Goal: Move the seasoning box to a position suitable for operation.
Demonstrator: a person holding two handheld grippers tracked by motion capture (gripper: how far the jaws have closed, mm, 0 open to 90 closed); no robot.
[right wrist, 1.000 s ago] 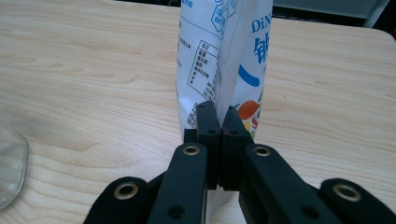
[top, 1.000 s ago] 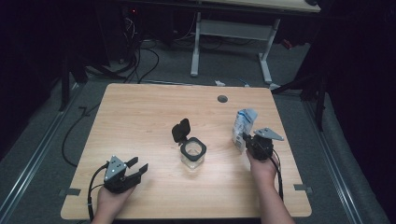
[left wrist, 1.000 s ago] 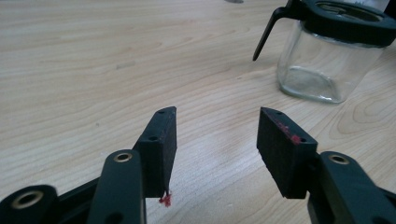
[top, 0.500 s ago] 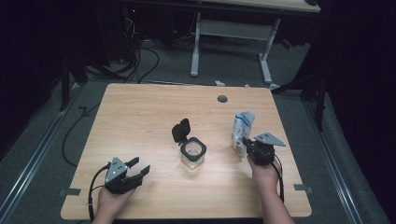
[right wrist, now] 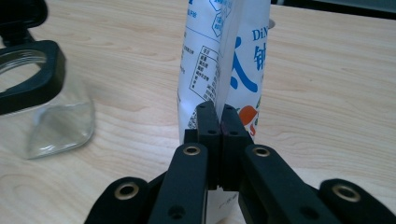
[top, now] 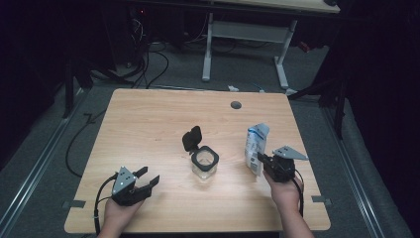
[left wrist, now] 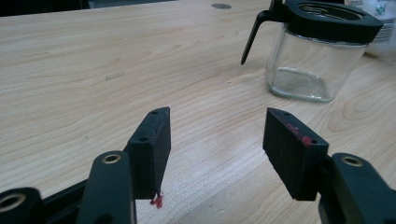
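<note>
Moved the white bag [top: 257, 148] closer to the jar [top: 204, 163], pinched tight in right gripper [top: 261, 164]; left gripper [top: 147, 179] opening, empty.

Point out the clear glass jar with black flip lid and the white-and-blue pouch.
clear glass jar with black flip lid [top: 204, 166], high view, glass wall
white-and-blue pouch [right wrist: 245, 56], right gripper view, printed front

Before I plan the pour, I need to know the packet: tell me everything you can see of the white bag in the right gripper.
The white bag is a slim soft pouch, glossy like plastic film, printed with blue lettering, small text panels and an orange mark. It stands upright on the wooden table, right of the glass jar and apart from it. The right gripper is shut on its back seam, low down. Whether its top is opened cannot be told.
</note>
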